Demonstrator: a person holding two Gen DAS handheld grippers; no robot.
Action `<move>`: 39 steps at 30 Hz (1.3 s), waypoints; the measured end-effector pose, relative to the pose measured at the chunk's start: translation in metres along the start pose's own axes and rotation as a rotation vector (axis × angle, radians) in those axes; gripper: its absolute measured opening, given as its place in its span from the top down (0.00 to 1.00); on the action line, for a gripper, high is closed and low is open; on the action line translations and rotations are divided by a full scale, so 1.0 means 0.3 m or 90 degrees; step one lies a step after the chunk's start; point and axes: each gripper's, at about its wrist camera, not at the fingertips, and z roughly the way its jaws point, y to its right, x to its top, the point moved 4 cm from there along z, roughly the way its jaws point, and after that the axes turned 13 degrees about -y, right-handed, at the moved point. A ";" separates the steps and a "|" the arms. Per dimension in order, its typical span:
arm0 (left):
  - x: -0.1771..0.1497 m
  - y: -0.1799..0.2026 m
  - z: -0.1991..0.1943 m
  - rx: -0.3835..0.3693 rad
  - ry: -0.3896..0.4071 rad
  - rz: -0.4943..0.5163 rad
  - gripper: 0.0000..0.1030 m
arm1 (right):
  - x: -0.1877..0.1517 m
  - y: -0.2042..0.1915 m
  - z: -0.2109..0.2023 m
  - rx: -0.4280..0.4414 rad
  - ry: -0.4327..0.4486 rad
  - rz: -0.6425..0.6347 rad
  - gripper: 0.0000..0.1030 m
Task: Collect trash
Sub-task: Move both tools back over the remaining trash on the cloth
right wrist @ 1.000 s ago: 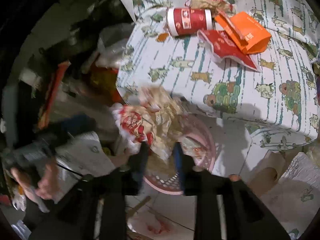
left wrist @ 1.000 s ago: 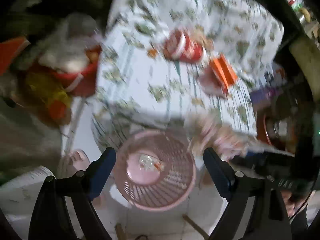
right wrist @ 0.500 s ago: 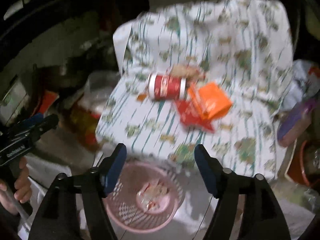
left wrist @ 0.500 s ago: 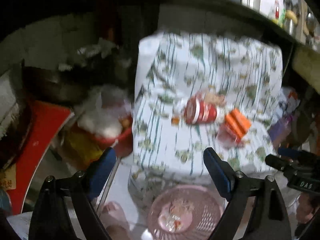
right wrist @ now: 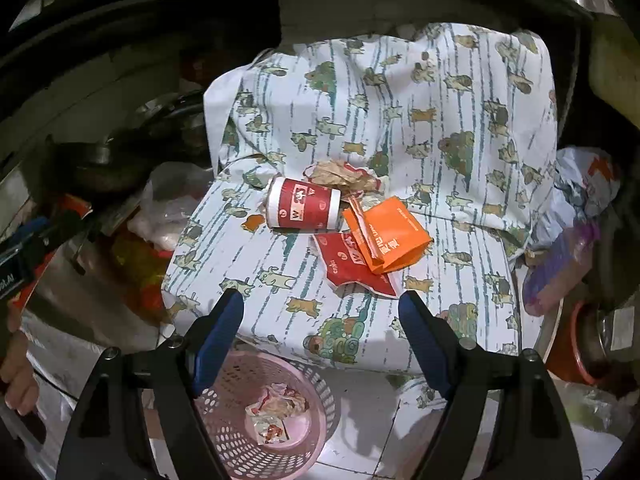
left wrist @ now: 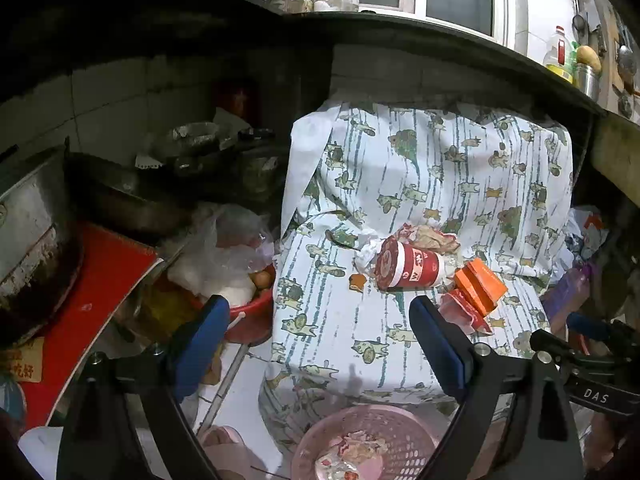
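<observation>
A red paper cup [right wrist: 304,208] lies on its side on the cloth-covered table [right wrist: 440,140]. Behind it is crumpled brown paper [right wrist: 344,176]; to its right lie an orange carton [right wrist: 390,236] and a red wrapper [right wrist: 352,268]. A small orange scrap [right wrist: 254,222] sits left of the cup. A pink basket [right wrist: 240,420] on the floor holds a crumpled wrapper [right wrist: 278,404]. My right gripper [right wrist: 320,298] hangs above the basket, its jaws opening with nothing between them. My left gripper [left wrist: 318,308] is open and empty, short of the cup [left wrist: 410,266] and carton [left wrist: 480,286].
Left of the table are a red bowl [left wrist: 248,320] under a plastic bag, dark pots and a red board [left wrist: 92,312]. A purple bottle [right wrist: 560,264] and bags crowd the right side. A dark counter edge [left wrist: 440,36] overhangs the table's back. A pink slipper [left wrist: 224,444] is on the floor.
The right gripper let go of the crumpled wrapper, which now lies in the basket, and its jaws spread. Both grippers rose and tilted up from the basket toward the tabletop.
</observation>
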 end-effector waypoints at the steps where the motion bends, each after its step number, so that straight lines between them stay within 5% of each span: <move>1: 0.001 0.001 0.000 -0.004 0.001 -0.001 0.10 | 0.003 0.005 0.000 0.001 0.000 0.005 0.24; 9: 0.064 0.018 -0.060 0.025 0.023 -0.011 0.10 | 0.084 0.023 -0.034 -0.017 0.023 0.003 0.24; 15: 0.236 0.070 -0.188 -0.048 0.092 0.007 0.00 | 0.258 0.044 -0.100 -0.056 0.060 -0.030 0.23; 18: 0.341 0.075 -0.221 -0.038 0.144 -0.004 0.00 | 0.346 0.083 -0.122 -0.061 0.084 -0.014 0.21; 25: 0.491 0.073 -0.161 0.009 0.160 0.011 0.00 | 0.477 0.150 -0.059 -0.031 0.054 0.032 0.20; 30: 0.547 0.066 -0.069 -0.010 0.177 0.025 0.00 | 0.535 0.201 0.006 -0.035 0.067 0.060 0.14; 33: 0.558 0.034 0.061 -0.001 0.139 0.019 0.00 | 0.526 0.245 0.081 -0.066 0.065 0.086 0.14; 39: 0.584 0.015 0.370 -0.008 -0.045 0.015 0.00 | 0.508 0.317 0.254 -0.045 -0.038 0.115 0.14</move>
